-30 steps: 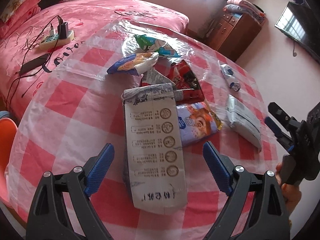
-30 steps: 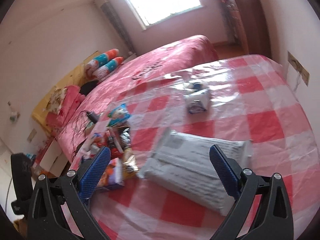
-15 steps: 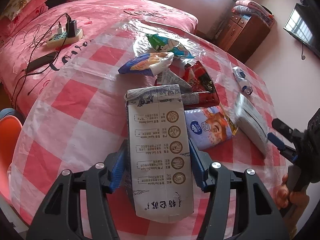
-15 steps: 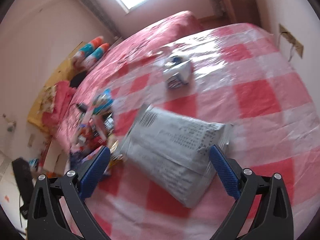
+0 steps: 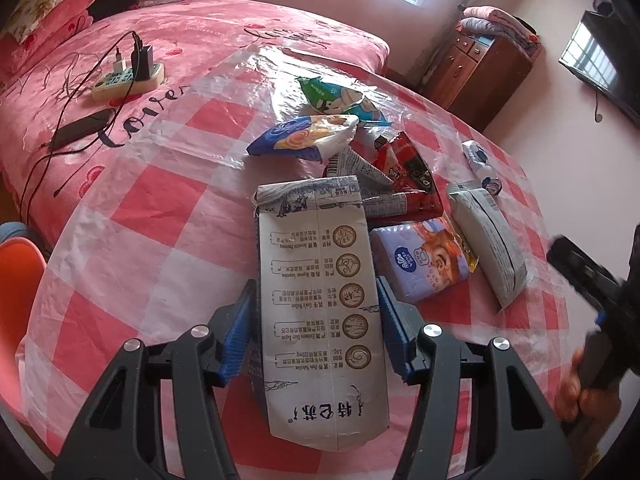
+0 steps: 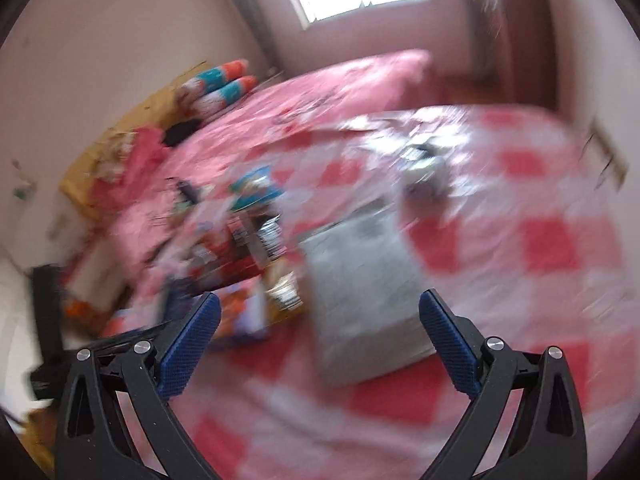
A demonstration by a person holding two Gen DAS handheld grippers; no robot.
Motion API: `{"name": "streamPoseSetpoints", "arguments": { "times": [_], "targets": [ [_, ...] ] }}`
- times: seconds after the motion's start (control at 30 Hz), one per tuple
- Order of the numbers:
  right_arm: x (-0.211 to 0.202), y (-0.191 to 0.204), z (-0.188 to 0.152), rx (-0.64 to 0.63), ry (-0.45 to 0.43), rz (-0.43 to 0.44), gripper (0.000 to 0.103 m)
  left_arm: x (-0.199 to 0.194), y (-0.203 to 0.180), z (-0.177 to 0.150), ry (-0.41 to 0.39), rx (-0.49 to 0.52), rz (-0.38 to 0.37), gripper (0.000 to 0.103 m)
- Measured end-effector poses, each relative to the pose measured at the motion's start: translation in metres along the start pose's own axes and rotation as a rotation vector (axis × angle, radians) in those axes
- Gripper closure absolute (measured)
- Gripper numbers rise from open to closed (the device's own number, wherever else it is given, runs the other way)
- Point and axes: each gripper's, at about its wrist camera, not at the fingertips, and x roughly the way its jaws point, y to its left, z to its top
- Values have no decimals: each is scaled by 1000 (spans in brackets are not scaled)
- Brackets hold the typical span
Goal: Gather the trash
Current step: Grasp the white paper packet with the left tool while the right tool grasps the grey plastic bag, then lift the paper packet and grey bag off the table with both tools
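A tall white milk carton (image 5: 320, 304) lies flat on the red-and-white checked tablecloth (image 5: 140, 208). My left gripper (image 5: 316, 312) is shut on it, blue pads pressing both long sides. Beyond it lie a purple tissue pack (image 5: 420, 264), a red wrapper (image 5: 408, 172), a blue-and-white snack bag (image 5: 304, 138), a green packet (image 5: 336, 98) and a grey pouch (image 5: 490, 240). My right gripper (image 6: 320, 320) stands open over the blurred grey pouch (image 6: 360, 292), nothing between its fingers; it also shows at the right edge of the left wrist view as a dark blurred gripper body (image 5: 592, 280) held by a hand (image 5: 580, 396).
A small white-and-blue wrapper (image 5: 480, 164) lies at the cloth's far right. On the pink bed behind sit a power strip with chargers (image 5: 128, 76) and a dark phone (image 5: 80, 128). A wooden cabinet (image 5: 480, 64) stands at the back right, an orange chair (image 5: 16, 264) at left.
My left gripper's jaws closed onto the milk carton, which now sits a little nearer. My right gripper swung and rolled over the grey pouch, blurring its view.
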Motion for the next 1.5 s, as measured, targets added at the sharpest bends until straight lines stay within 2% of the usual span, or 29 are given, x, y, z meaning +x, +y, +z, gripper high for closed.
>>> {"name": "streamPoseSetpoints", "arguments": {
  "times": [0.2,0.3,0.6,0.67,0.9,1.23,1.5],
  "targets": [
    [36,1,0,-13,82,-62,5,0,2,-1,-6,24,-24,44],
    [43,4,2,-35,93,-72,5,-1,6,1,-9,25,-40,45],
    [67,13,6,-99,112,-192,5,-2,17,2,-20,25,-69,45],
    [77,7,6,-80,144,-191,5,-3,18,2,-20,23,-76,45],
    [79,6,6,-94,142,-193,6,-3,20,3,-26,24,-94,45],
    [69,4,2,-82,115,-166,17,-6,23,1,-43,25,-134,45],
    [55,-7,0,3,70,-115,18,-11,29,-2,-51,33,-159,45]
  ]
}}
